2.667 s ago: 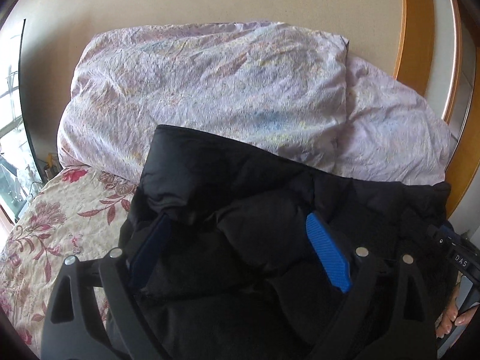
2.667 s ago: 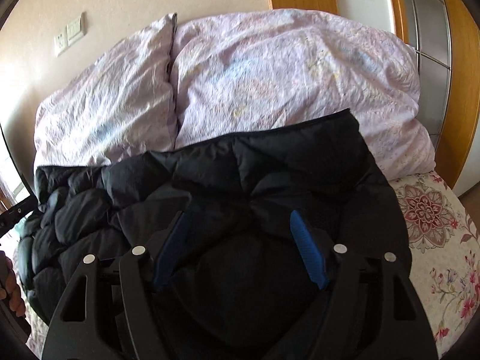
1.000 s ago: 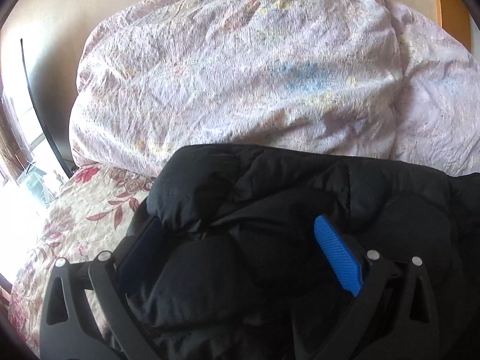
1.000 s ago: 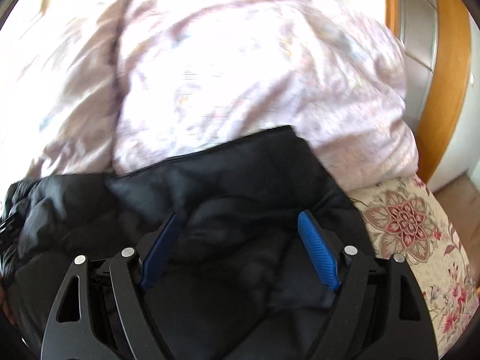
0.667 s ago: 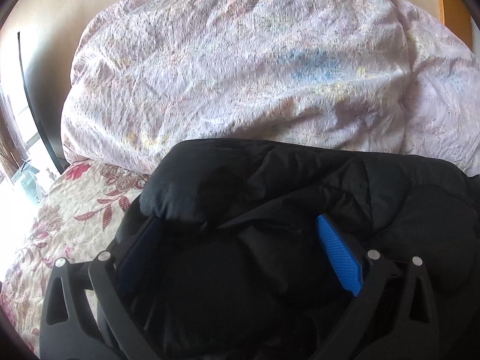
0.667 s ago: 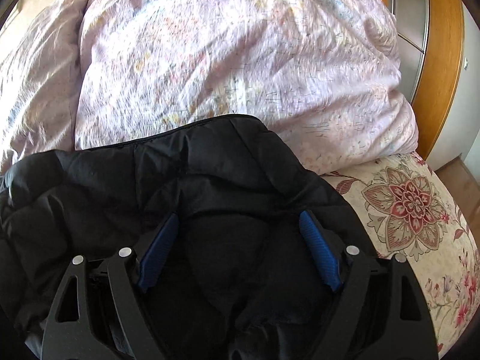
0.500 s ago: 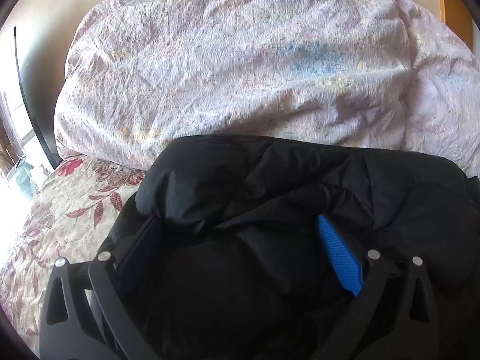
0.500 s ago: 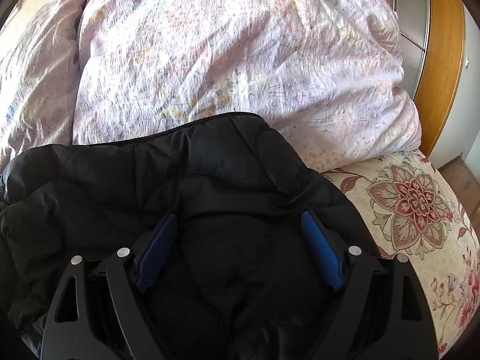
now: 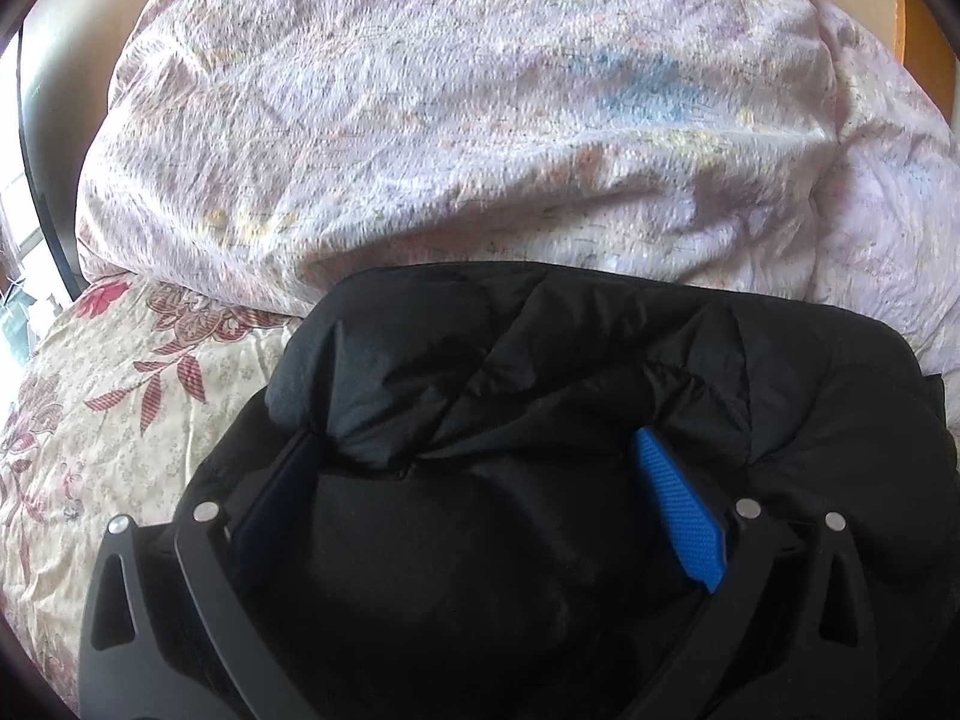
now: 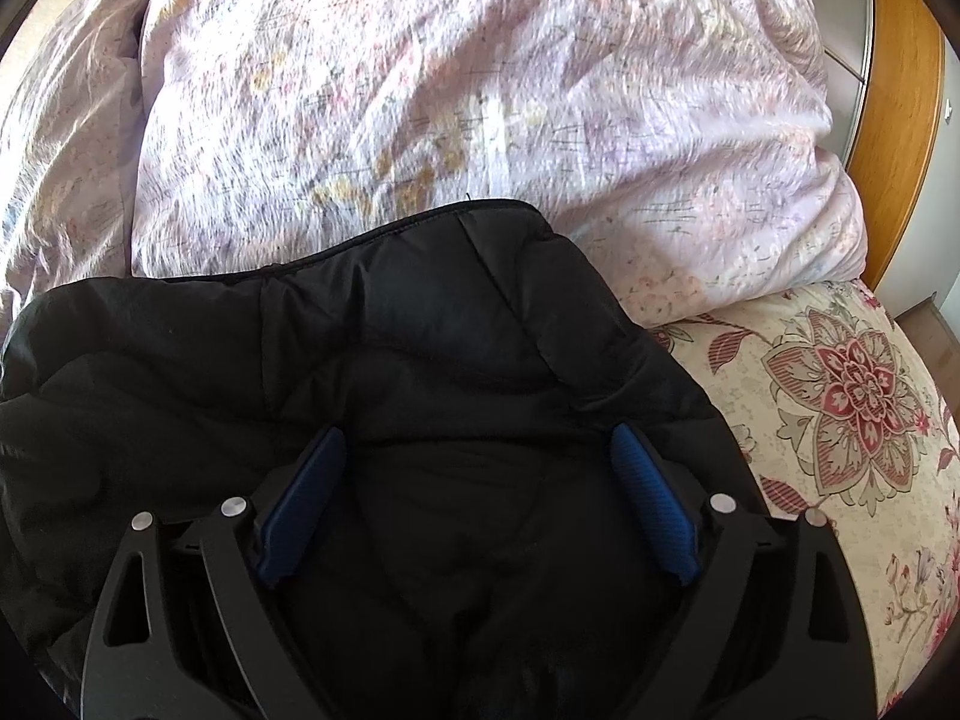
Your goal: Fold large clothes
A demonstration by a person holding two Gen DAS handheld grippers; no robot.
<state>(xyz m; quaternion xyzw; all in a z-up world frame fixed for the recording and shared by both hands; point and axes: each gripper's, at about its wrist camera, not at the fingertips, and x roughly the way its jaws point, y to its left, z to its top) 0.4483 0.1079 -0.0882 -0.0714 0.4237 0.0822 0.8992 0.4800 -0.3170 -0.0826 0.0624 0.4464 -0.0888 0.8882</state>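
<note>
Underneath everything we saw a bed covered by a cream sheet with red flowers [image 9: 114, 420], which showed to the left of the black puffer jacket [image 9: 540, 372] in the left wrist view and to its right [image 10: 840, 420] in the right wrist view. Beyond the jacket, a crumpled pale pink duvet [image 9: 450, 120] was heaped against a beige wall [image 9: 54, 48], and the jacket's far edge lay touching that heap. To the right of the duvet [image 10: 480, 90] we made out an orange wooden frame [image 10: 900, 90].

We found the left gripper [image 9: 474, 504] spread wide, bulging quilted fabric filling the gap between its blue pads [image 9: 678, 510]. Our right gripper [image 10: 477, 498] stood equally wide over the jacket [image 10: 420, 330], fabric between its pads [image 10: 654, 504]; whether either pinched the cloth we could not tell.
</note>
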